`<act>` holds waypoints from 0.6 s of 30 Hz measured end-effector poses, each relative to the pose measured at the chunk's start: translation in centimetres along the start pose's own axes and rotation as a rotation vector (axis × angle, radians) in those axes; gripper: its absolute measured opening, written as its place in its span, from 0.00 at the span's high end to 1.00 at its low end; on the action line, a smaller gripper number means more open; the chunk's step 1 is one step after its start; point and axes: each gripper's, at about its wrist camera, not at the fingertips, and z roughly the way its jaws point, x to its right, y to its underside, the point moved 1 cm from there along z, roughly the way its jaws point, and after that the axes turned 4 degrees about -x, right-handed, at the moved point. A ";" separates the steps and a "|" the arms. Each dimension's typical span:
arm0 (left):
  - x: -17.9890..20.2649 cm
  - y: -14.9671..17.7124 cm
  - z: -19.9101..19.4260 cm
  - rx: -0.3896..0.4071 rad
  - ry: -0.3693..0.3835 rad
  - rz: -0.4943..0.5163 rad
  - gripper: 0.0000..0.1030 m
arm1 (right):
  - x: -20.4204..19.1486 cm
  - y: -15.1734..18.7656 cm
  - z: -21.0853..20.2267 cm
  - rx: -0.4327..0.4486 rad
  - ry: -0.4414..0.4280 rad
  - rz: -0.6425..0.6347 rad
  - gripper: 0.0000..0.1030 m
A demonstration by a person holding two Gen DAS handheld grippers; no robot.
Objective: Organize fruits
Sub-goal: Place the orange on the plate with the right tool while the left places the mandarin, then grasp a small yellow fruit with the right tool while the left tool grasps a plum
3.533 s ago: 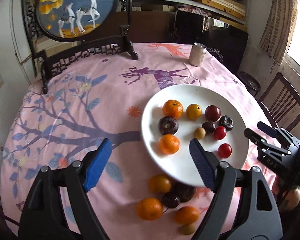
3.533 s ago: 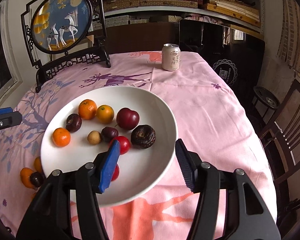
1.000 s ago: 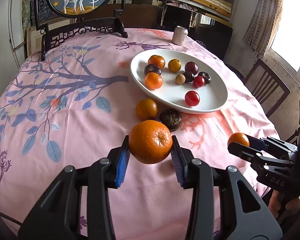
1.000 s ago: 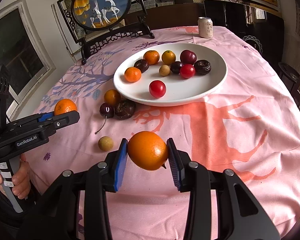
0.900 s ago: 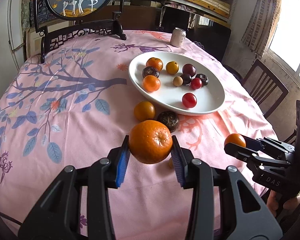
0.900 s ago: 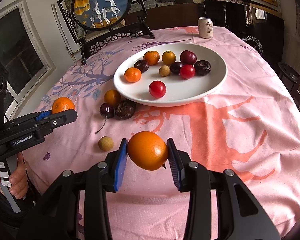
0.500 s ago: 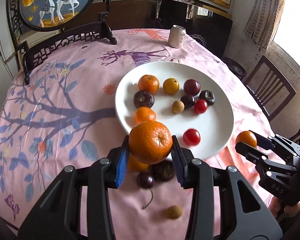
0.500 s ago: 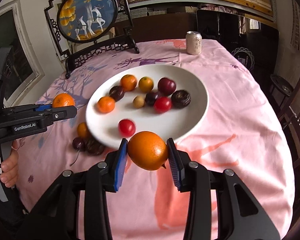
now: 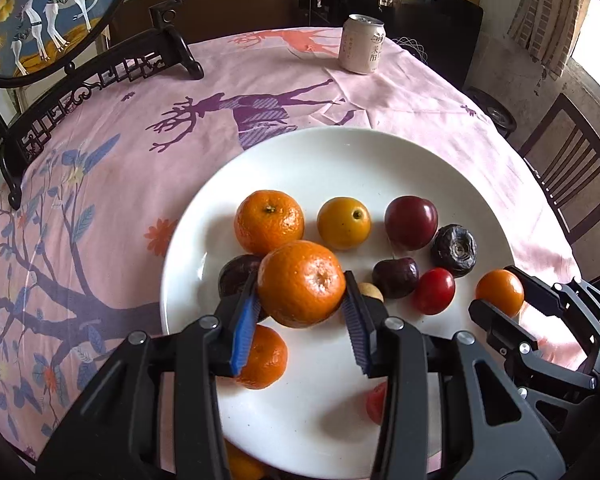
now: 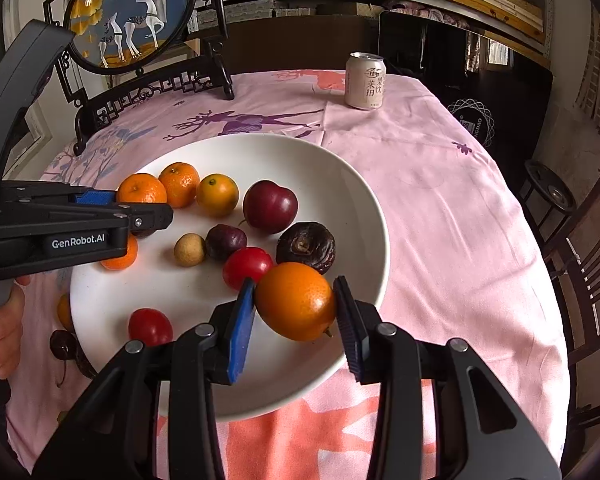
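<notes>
A large white plate (image 9: 332,152) (image 10: 340,184) on the pink tablecloth holds several fruits: mandarins, a yellow-orange fruit, plums, cherry tomatoes, a longan and a wrinkled dark fruit. My left gripper (image 9: 302,308) is shut on a mandarin (image 9: 301,283) and holds it above the plate's left part. My right gripper (image 10: 294,320) is shut on an orange (image 10: 296,300) and holds it over the plate's near right part. The right gripper (image 9: 504,300) also shows in the left wrist view with its orange (image 9: 499,291).
A drink can (image 9: 361,49) (image 10: 365,81) stands at the table's far side. A framed deer screen on a dark stand (image 10: 140,32) is at the far left. A dark cherry (image 10: 62,344) and an orange fruit (image 10: 63,312) lie on the cloth left of the plate. A wooden chair (image 9: 568,184) stands at the right.
Both grippers have moved forward from the table's near edge to above the plate, each still holding its fruit. The loose fruits on the cloth have dropped out of the left view.
</notes>
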 end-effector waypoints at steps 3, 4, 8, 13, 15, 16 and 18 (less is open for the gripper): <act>-0.3 0.1 -0.5 0.008 0.012 -0.013 0.46 | 0.0 -0.1 -0.1 0.020 0.021 -0.003 0.47; -0.4 0.1 -1.1 0.020 0.018 -0.019 0.44 | 0.0 -0.2 -0.5 0.036 0.034 -0.003 0.42; -1.6 0.9 -4.7 0.099 0.045 -0.044 0.36 | -0.2 -0.2 -2.4 0.079 0.037 -0.004 0.42; -3.4 4.2 -9.3 0.183 0.067 -0.070 0.30 | -1.4 1.1 -5.4 0.103 -0.001 0.006 0.42; -4.4 6.1 -10.8 0.210 0.056 -0.086 0.30 | -2.3 2.2 -6.5 0.100 -0.029 0.004 0.42; -5.0 7.2 -11.4 0.225 0.042 -0.099 0.30 | -2.8 2.9 -7.0 0.100 -0.050 0.004 0.42; -6.2 9.6 -12.3 0.256 0.011 -0.131 0.27 | -4.1 4.6 -8.0 0.093 -0.108 0.004 0.42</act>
